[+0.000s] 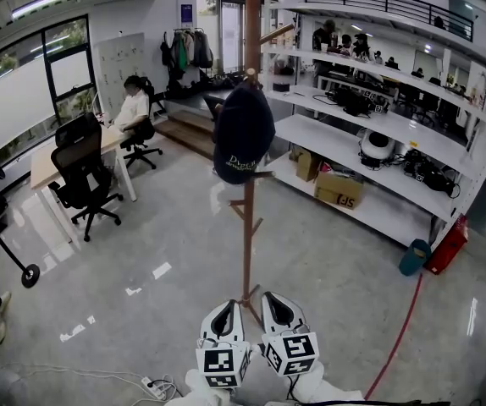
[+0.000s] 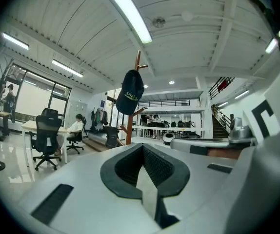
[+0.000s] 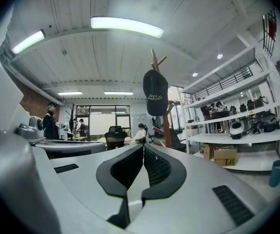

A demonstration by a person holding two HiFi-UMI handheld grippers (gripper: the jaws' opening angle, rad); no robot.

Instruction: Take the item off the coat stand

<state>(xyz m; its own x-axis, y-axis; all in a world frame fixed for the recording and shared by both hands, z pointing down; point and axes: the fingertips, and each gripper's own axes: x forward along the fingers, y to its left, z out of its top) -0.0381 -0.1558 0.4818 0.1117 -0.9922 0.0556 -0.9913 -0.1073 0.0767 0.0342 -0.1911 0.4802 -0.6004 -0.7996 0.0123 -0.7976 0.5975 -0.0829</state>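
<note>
Polished grey floor (image 1: 175, 244) is spreading across the room, with a white multi-tier shelving unit (image 1: 370, 138) running along the right side and a pale desk (image 1: 44, 166) with a black mesh office chair (image 1: 80, 174) sitting at the left. A tall brown wooden coat stand (image 1: 248, 227) is standing upright between them, directly ahead of the person. The task's thing, a dark navy fabric cap with pale lettering (image 1: 241, 134), is hanging over one of the stand's upper pegs, well above both tools and well apart from them. The left gripper (image 1: 229, 305) and right gripper (image 1: 273, 298) are being held side by side low in the head view, near the foot of the stand, each pointing level. In the left gripper view the black ribbed fingers (image 2: 160, 168) are lying together at their tips with nothing between them. In the right gripper view the fingers (image 3: 158, 169) are likewise meeting and gripping nothing, with the cap showing high above them.

Judged hazards: fingers arriving together would be nudging the cap rather than taking it, possibly sending it to the floor. A pull going sideways or downward, rather than up along the slanted peg, would be snagging the fabric and rocking the slender stand. A shallow pinch on soft cloth would be slipping free
</note>
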